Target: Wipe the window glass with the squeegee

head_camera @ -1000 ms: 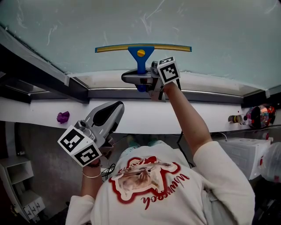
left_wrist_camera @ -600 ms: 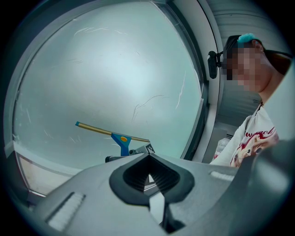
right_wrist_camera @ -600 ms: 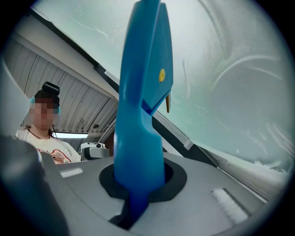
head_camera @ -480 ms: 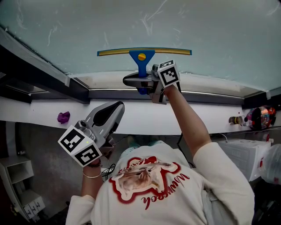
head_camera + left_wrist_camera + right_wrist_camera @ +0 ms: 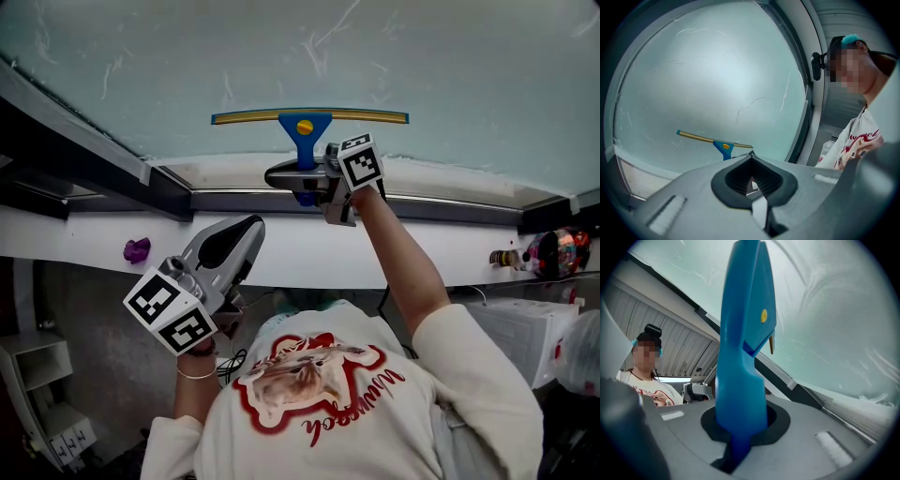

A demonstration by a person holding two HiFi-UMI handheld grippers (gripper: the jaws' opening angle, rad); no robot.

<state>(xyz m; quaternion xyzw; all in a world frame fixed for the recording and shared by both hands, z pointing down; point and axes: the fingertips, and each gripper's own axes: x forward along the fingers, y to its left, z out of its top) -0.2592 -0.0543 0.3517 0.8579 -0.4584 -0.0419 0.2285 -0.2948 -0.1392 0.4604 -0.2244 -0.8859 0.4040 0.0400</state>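
The squeegee (image 5: pixel 305 127) has a blue handle and a long yellow-edged blade lying flat against the window glass (image 5: pixel 469 75), just above the lower frame. My right gripper (image 5: pixel 286 174) is shut on the blue handle (image 5: pixel 743 357), which rises from between its jaws. My left gripper (image 5: pixel 242 230) is held low in front of the white sill, away from the glass, jaws shut with nothing in them. In the left gripper view the squeegee (image 5: pixel 717 141) shows beyond the shut left gripper (image 5: pixel 751 161), against the streaked glass (image 5: pixel 708 79).
A dark window frame (image 5: pixel 84 155) runs along the left, and a white sill (image 5: pixel 309 253) below the glass. A small purple object (image 5: pixel 137 249) lies on the sill at left, a colourful item (image 5: pixel 555 248) at right. A white crate (image 5: pixel 520 328) stands below right.
My right gripper has drawn the squeegee a little down the glass towards the lower frame. The left gripper has stayed in place.
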